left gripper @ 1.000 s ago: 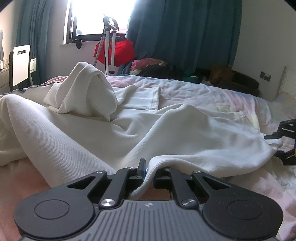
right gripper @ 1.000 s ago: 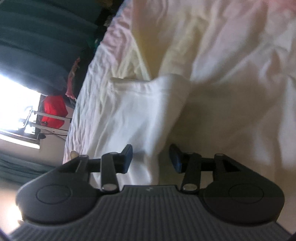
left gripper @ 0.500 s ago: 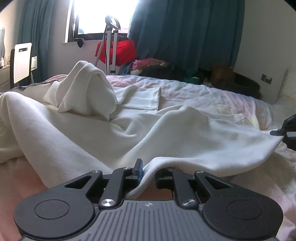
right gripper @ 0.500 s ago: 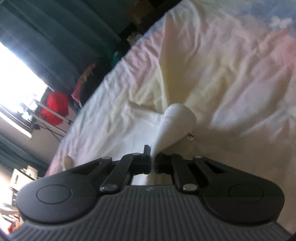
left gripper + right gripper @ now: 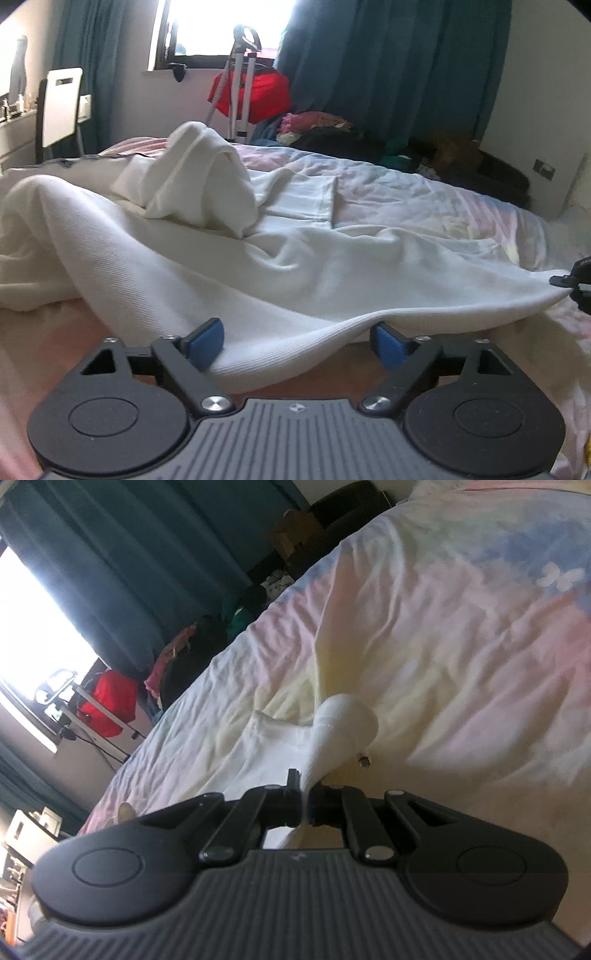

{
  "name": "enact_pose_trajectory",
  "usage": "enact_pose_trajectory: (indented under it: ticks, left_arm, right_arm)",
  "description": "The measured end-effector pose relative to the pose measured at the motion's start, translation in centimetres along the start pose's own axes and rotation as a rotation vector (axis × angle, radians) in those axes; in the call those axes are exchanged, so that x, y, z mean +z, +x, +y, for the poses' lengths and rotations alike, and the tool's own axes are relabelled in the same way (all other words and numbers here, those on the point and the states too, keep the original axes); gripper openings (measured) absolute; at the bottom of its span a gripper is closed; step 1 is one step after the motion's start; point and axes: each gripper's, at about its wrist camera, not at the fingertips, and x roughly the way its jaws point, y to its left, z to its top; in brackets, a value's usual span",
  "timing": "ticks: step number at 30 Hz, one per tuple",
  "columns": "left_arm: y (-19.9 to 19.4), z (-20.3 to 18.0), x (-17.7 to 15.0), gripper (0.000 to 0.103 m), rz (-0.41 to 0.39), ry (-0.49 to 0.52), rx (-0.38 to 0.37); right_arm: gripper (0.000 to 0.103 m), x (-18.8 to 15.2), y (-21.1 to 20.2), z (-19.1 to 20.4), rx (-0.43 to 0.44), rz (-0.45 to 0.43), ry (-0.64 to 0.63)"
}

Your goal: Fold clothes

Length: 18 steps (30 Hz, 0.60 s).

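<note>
A white ribbed garment (image 5: 258, 273) lies spread and rumpled over the bed, with a bunched hump (image 5: 199, 177) at its far left. My left gripper (image 5: 297, 347) has its jaws opening wide; the garment's near hem sags between the blue pads (image 5: 205, 349) without being pressed. In the right wrist view my right gripper (image 5: 304, 801) is shut on a pinched fold of the white garment (image 5: 332, 731), lifted a little off the sheet. The right gripper (image 5: 576, 280) also shows at the right edge of the left wrist view, holding the garment's corner.
The bed's pastel pink, yellow and blue sheet (image 5: 461, 646) stretches right of the garment. Beyond the bed stand a red bag on a metal stand (image 5: 251, 92), a heap of dark clothes (image 5: 369, 140), teal curtains (image 5: 388, 62) and a white chair (image 5: 59, 103).
My left gripper let go of the hem and its jaws spread wide. My right gripper closed on a garment fold, rolled and lifted slightly.
</note>
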Motion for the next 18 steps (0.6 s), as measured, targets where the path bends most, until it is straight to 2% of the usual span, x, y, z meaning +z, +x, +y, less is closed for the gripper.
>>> enact_pose_trajectory:
  ticks: [4,10,14,15,17,18]
  left_arm:
    - [-1.1,0.6,0.3,0.098,-0.017,0.005,0.034]
    - [-2.5,3.8,1.7,0.099,-0.041,-0.137,0.033]
    - [-3.9,9.6,3.2,0.100,-0.076,-0.322,0.059]
    - [-4.0,11.5,3.5,0.101,-0.073,-0.384,0.097]
    - [-4.0,15.5,3.3,0.101,-0.042,-0.556,0.166]
    - [-3.9,17.4,2.9,0.101,-0.016,-0.655,0.164]
  right_arm:
    - [0.006,0.0,0.0,-0.3,0.005,-0.004,0.030]
    - [0.006,-0.2,-0.3,0.1,-0.017,-0.011,0.020]
    - [0.006,-0.3,0.0,0.0,-0.032,-0.004,0.016]
    - [0.006,-0.3,0.2,0.0,-0.037,0.000,0.010]
    - [0.006,-0.4,0.5,-0.1,-0.050,0.010,-0.004]
    - [0.006,-0.4,0.6,-0.1,-0.053,0.013,-0.007]
